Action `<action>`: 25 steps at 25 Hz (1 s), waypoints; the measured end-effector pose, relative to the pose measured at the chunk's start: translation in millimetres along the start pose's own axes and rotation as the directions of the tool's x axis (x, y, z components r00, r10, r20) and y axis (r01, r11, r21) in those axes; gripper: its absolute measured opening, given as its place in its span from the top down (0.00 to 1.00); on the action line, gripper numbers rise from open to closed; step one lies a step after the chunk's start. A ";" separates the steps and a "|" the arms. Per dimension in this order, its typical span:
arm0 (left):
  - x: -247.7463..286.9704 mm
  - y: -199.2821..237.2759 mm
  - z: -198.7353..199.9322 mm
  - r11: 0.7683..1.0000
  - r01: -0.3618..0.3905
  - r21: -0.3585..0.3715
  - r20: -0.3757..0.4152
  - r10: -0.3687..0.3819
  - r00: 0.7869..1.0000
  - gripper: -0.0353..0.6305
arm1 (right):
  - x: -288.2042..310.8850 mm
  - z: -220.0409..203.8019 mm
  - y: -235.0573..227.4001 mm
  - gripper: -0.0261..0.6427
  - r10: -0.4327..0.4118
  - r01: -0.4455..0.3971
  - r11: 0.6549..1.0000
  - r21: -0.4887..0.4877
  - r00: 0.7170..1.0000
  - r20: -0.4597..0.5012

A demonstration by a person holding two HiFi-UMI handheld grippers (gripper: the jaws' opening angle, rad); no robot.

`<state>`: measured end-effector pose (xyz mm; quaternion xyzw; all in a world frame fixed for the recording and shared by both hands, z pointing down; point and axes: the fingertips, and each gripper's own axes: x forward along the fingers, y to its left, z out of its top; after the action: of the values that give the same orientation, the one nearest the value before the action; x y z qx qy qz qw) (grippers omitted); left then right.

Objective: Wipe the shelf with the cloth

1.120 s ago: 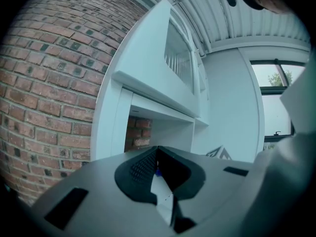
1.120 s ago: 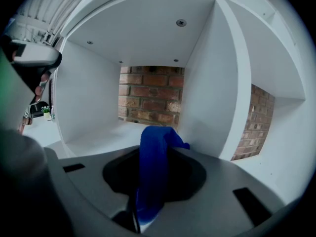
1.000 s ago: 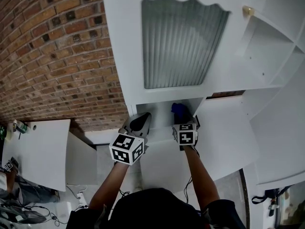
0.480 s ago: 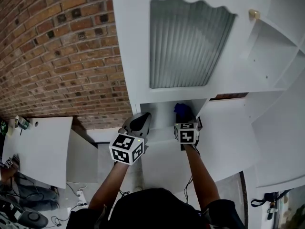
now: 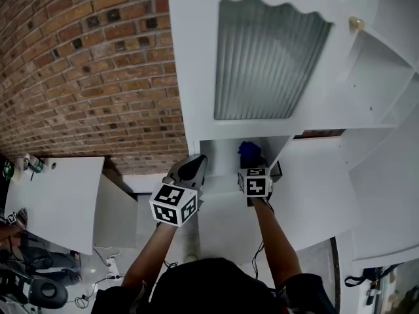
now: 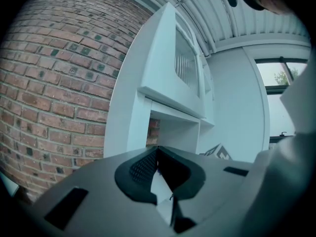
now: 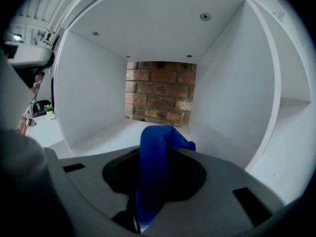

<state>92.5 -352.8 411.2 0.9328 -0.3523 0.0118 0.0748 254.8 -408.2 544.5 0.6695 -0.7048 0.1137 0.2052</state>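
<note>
We see the right gripper [image 7: 142, 212] with its jaws clamped on a blue fabric cloth [image 7: 154, 167]. The cloth rises from the jaws as a folded strip, and its soft tip droops toward 2 o'clock. It hangs at the mouth of the white, smooth-panelled shelf compartment [image 7: 111, 132], whose open back shows a red brick wall [image 7: 160, 95]. Two screw heads [image 7: 205, 17] sit in the compartment's top panel.

In the head view the left gripper [image 5: 190, 169] lies at 9 o'clock of the right one, in front of the cabinet's lower edge. Its jaws are drawn together with nothing between them. Each gripper carries a cube with black-and-white square markers [image 5: 174, 203]. At 12 o'clock, we note a ribbed glass door [image 5: 272, 61] with a wavy upper edge and a small brass-coloured knob [image 5: 355, 23].
</note>
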 end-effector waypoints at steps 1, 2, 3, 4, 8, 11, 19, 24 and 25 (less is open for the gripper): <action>-1.6 1.1 0.3 1.000 -0.004 0.000 0.000 0.004 1.000 0.92 | 0.8 0.6 2.9 0.81 0.006 -0.006 1.000 -0.002 1.000 -0.001; -3.2 2.2 0.9 1.000 -0.007 0.000 0.001 0.007 1.000 0.92 | 1.8 1.2 5.6 0.81 0.011 -0.011 1.000 -0.005 1.000 -0.002; -5.1 3.4 1.6 1.000 -0.011 0.001 0.002 0.011 1.000 0.92 | 2.7 2.2 8.3 0.81 0.016 -0.016 1.000 -0.006 1.000 -0.002; -7.2 4.9 2.2 1.000 -0.015 0.002 0.003 0.015 1.000 0.92 | 3.4 3.4 11.3 0.81 0.023 -0.023 1.000 -0.007 1.000 -0.002; -16.3 11.2 2.9 0.999 -0.035 0.003 0.006 0.035 0.999 0.92 | 6.6 7.3 23.0 0.81 0.045 -0.045 0.999 -0.001 0.999 0.004; -23.1 16.3 3.3 0.999 -0.050 0.004 0.005 0.050 0.999 0.92 | 9.5 11.5 34.6 0.81 0.065 -0.065 0.998 -0.008 0.998 0.007; -41.4 31.5 5.5 0.995 -0.096 0.001 0.012 0.096 0.995 0.92 | 16.6 19.3 68.9 0.81 0.131 -0.130 0.991 -0.035 0.991 0.006; -54.7 42.1 5.4 0.992 -0.124 0.003 0.014 0.124 0.992 0.92 | 20.5 23.9 90.3 0.81 0.174 -0.173 0.983 -0.055 0.985 0.008; -57.4 43.4 5.1 0.992 -0.128 0.003 0.014 0.128 0.992 0.92 | 20.7 24.3 93.9 0.81 0.178 -0.177 0.982 -0.059 0.984 0.007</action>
<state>20.6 -348.1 407.6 0.9084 -0.4120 0.0111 0.0695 158.0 -430.1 542.8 0.5984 -0.7660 0.1070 0.2092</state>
